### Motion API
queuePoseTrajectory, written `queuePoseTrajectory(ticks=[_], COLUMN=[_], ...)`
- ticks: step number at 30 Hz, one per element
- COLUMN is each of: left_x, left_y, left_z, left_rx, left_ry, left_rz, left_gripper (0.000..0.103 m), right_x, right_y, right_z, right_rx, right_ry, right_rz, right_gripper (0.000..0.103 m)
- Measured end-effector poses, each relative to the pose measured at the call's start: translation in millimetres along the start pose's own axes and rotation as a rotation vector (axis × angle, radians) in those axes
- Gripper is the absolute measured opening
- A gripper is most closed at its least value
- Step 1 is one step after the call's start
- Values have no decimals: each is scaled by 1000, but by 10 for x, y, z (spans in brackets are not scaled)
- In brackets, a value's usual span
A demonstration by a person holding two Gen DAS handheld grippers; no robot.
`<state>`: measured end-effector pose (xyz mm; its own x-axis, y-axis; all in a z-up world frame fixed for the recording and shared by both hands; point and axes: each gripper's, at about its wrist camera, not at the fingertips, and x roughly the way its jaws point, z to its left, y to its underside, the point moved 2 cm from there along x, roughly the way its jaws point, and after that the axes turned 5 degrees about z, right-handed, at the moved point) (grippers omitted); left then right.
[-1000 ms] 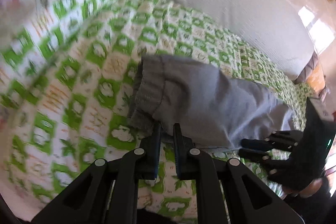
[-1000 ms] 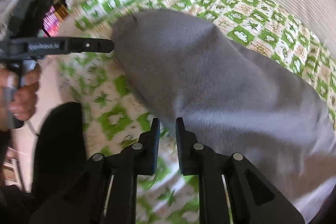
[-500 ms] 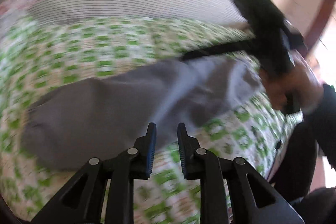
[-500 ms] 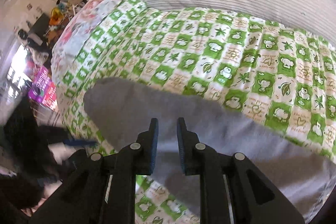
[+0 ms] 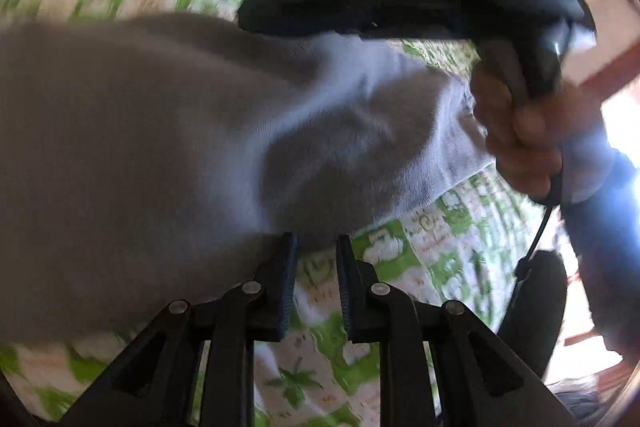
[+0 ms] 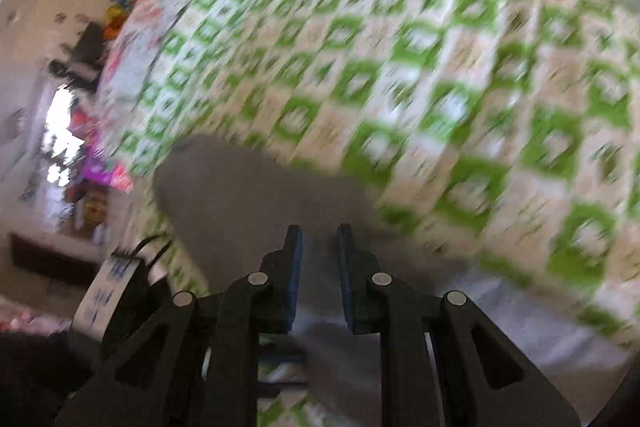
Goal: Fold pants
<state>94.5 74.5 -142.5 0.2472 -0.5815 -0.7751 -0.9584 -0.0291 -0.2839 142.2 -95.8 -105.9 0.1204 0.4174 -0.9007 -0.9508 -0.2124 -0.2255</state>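
**Both grippers swing across the bed as grey pants lie folded over**

Since a second ago both grippers have swept sideways over the bed, the left one now facing the right gripper [image 5: 256, 17] and the hand [image 5: 528, 131] that grips its handle, where it earlier looked at the waistband. Green-and-white checked bedspread [image 6: 440, 75] covers the mattress. Grey pants [image 5: 168, 155] lie on it, doubled over, near the bed's edge. Left gripper [image 5: 316, 247] hovers at the cloth's near hem, its jaws closing with a narrow gap and nothing between them. Seen from its own camera, the right gripper's pads stand slightly apart above grey fabric, pinching nothing. Motion blur softens both views.
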Motion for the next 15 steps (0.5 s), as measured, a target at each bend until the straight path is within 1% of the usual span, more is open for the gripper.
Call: queuePoseTrajectory(ticks=[2,4,7,9,11,12,14,15], left_x=[21,-25,-221,-337,-393,-366,-236,-121], left_y=[53,72,53,4,-73,-113,-144,-126], left_z=[56,49,-96,-155,-174,-155,-95,-31], left_rx=[-30,-41,-10,4,6,1,-27,-56], left_ry=[18,-2,-40,-41,-33,-40,-63,-57], left_rz=[-2,-16,-80,-116,-141,-137,-95,-58], left_gripper=[16,14,14,14,14,14,14,14], right_x=[36,13,-101,-147,-145,-118,-51,8], right_y=[44,7,-83,-143,-164,-158,-99,-68], right_z=[9,-39,-142,-195,-241,-260,-323,-327], right_rx=[5,40,97,115,131,136,148,154], right_ry=[-21,-51,-78,-72,-61,-59,-62,-88], right_rz=[7,-17,-71,-75,-50,-27,37,73], right_gripper=[19,19,19,19,19,19,19,19])
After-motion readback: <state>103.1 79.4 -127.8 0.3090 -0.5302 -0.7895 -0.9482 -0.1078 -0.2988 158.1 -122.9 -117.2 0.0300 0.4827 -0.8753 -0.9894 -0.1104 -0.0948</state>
